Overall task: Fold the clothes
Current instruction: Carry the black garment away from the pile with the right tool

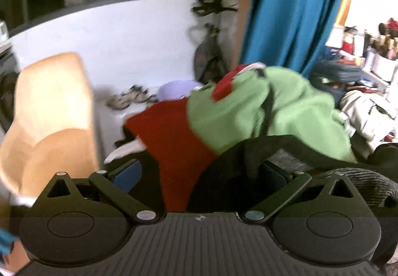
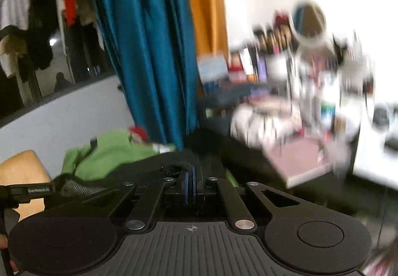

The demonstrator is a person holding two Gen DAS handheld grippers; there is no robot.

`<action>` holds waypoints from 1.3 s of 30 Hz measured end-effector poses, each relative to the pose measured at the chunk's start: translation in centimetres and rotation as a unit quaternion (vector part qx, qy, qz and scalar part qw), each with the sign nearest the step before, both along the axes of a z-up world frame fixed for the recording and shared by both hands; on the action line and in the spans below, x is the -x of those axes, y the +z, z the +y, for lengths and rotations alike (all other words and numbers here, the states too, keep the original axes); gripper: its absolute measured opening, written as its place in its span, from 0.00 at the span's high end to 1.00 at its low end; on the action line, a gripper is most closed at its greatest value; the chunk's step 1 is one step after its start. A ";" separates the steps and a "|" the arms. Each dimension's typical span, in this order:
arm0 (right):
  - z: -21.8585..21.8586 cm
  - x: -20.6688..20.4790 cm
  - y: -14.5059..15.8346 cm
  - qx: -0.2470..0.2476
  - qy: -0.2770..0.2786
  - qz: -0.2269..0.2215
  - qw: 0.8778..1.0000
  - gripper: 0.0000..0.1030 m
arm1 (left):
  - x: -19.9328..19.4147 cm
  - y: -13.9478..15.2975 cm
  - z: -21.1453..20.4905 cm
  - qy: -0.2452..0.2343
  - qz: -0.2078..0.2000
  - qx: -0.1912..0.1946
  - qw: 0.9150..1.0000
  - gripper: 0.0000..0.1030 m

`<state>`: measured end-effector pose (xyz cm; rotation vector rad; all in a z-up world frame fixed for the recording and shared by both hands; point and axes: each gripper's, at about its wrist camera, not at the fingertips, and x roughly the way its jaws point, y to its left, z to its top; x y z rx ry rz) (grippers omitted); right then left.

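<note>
While black cloth (image 2: pixel 179 166) sits pinched in the closed right claw (image 2: pixel 190 184), the left claw (image 1: pixel 199 174) (spread wide) straddles it.

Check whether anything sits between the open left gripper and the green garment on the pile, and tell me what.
Yes. A black garment is draped across the left gripper, over its right finger, directly in front of the green garment. A red cloth lies beside the green one, to its left. The left gripper's jaws stand wide apart.

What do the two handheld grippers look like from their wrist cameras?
Both the left gripper and the right gripper are matte black, with a ribbed base, two round discs, linkage bars with silver rivets, blue-padded fingers and a small crosshair mark.
</note>
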<state>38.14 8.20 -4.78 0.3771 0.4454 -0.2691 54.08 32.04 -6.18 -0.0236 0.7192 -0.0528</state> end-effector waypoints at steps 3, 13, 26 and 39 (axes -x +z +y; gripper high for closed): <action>-0.9 0.0 -2.3 -0.056 0.009 0.023 0.998 0.90 | 0.3 -1.1 0.8 0.017 0.032 -0.004 0.999 0.01; -1.6 -2.5 -5.5 -0.082 0.034 0.025 0.996 0.73 | -0.9 -4.0 1.0 -0.002 0.089 0.025 0.996 0.00; -1.4 -1.6 2.8 -0.042 0.126 -0.087 0.987 0.95 | 2.4 -4.0 2.4 0.018 0.082 0.096 0.992 0.24; -4.9 9.5 12.3 -0.018 0.321 -0.261 0.910 0.97 | 10.0 -1.2 -5.6 0.061 0.087 0.063 0.992 0.07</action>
